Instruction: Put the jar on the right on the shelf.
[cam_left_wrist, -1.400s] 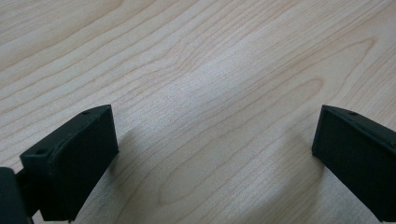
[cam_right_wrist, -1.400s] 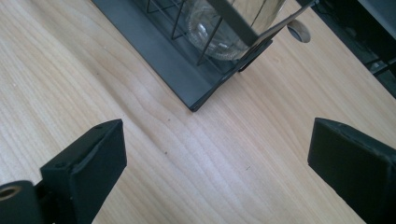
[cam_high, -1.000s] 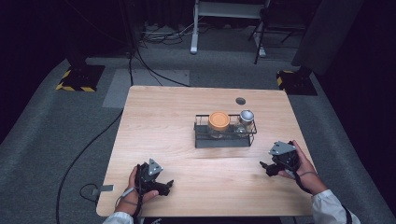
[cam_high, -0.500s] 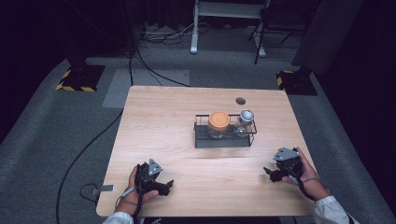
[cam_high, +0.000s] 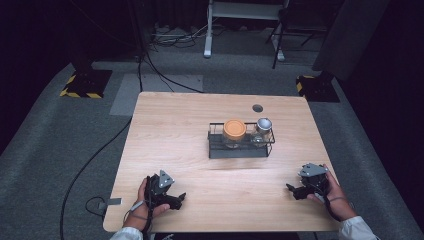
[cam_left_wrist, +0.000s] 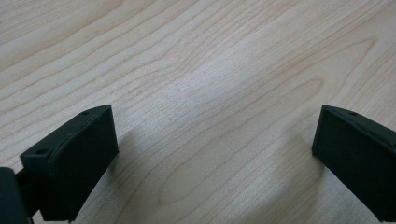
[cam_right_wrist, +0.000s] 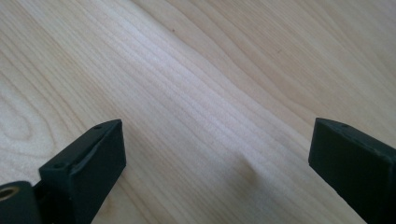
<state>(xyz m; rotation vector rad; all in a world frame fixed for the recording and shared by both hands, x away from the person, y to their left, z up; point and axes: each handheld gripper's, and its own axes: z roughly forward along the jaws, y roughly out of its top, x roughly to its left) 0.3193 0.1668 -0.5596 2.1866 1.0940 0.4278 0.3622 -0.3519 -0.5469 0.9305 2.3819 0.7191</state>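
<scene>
I rest both hands low at the near edge of the wooden table, one at each corner. My left gripper lies by the near left corner, its jaws pointing right along the table and spread wide, with bare wood between them in the left gripper view. My right gripper lies by the near right corner, jaws pointing left and likewise spread wide over bare wood in the right gripper view. Well ahead of both, toward the far middle of the table, stands a black wire rack holding a jar with an orange lid on the left and a jar with a silver lid beside it on the right. The jars' contents are too small to make out. My forearms are cut off at the bottom of the high view. Since a moment ago my right hand has drawn back nearer to the table's edge; my left has stayed put.
</scene>
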